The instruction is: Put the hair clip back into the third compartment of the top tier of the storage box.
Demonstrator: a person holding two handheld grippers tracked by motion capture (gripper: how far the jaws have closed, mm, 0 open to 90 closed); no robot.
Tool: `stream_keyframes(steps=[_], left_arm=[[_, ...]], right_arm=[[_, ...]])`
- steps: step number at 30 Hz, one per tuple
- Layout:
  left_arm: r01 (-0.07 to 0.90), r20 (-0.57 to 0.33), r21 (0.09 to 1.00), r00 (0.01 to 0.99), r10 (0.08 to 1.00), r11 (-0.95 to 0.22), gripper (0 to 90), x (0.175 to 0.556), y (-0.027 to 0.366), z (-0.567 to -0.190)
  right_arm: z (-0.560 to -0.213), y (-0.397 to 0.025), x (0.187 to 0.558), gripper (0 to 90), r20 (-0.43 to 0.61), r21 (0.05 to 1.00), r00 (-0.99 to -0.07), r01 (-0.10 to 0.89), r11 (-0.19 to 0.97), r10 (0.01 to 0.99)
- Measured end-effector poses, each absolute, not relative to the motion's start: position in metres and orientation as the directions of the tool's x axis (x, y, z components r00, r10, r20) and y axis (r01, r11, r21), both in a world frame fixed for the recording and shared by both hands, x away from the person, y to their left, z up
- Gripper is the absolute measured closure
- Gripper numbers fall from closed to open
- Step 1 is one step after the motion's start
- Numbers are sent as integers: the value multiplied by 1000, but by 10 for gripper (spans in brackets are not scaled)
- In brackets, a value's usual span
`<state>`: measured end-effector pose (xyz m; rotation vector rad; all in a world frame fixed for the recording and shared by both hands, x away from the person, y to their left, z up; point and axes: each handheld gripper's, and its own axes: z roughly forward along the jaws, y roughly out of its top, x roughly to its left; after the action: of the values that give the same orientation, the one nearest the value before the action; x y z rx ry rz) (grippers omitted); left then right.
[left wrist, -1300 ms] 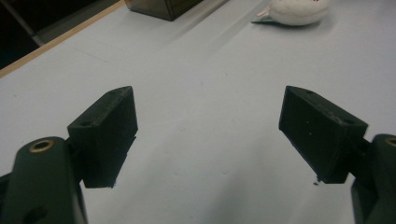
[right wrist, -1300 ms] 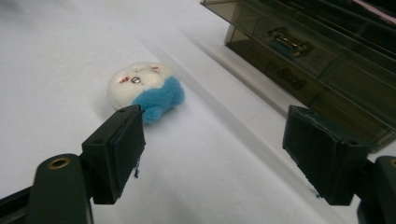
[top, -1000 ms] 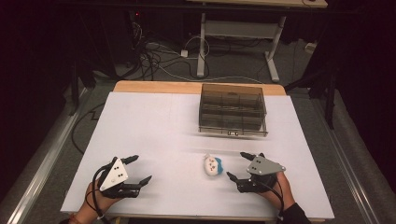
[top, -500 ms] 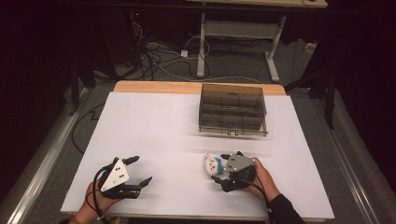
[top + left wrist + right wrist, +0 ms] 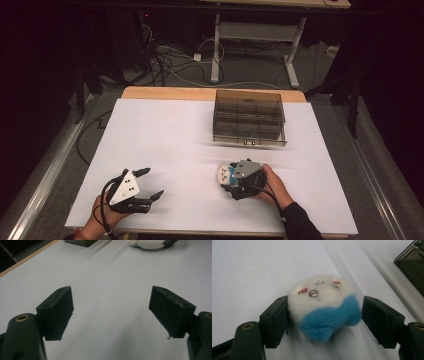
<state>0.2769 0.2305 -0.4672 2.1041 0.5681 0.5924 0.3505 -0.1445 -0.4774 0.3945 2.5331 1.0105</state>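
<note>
The small white plush toy with a blue lower part and a stitched face (image 5: 324, 305) is the item of interest, but we record the scene from the largest element down.

The broad white-covered surface with a pale wooden far edge (image 5: 165, 135) occupies the centre of the high view. On its far right portion stands a smoke-tinted transparent plastic organiser box with inner compartments (image 5: 249, 119), well apart from both hands.

We note the right tool (image 5: 231, 176), held in the person's right hand (image 5: 272, 185), at the near right-centre of the surface. The plush toy (image 5: 223, 173) lies on the surface directly at its tip. In the right gripper view the toy sits between the two black jaws: the left-hand jaw in that view touches the toy's white flank, and the right-hand jaw stands just beside the blue part. We cannot tell whether that second jaw makes contact, so we cannot tell whether the toy is gripped.

The left tool (image 5: 149, 184) is at the near left of the surface, held in the person's left hand (image 5: 102, 220). In the left gripper view its jaws stand wide apart over bare surface, with nothing between them (image 5: 110, 310).
</note>
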Motion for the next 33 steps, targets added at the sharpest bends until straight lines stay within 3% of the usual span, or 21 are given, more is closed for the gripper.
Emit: stream_keyframes(steps=[9, 33], left_arm=[[170, 218, 827, 782, 584, -536, 188, 277, 230, -467], [161, 225, 829, 780, 584, -535, 188, 276, 232, -466]], right_arm=[[-475, -145, 347, 345, -213, 734, -887, 132, 666, 410], [-453, -152, 312, 346, -285, 774, -833, 92, 626, 474]])
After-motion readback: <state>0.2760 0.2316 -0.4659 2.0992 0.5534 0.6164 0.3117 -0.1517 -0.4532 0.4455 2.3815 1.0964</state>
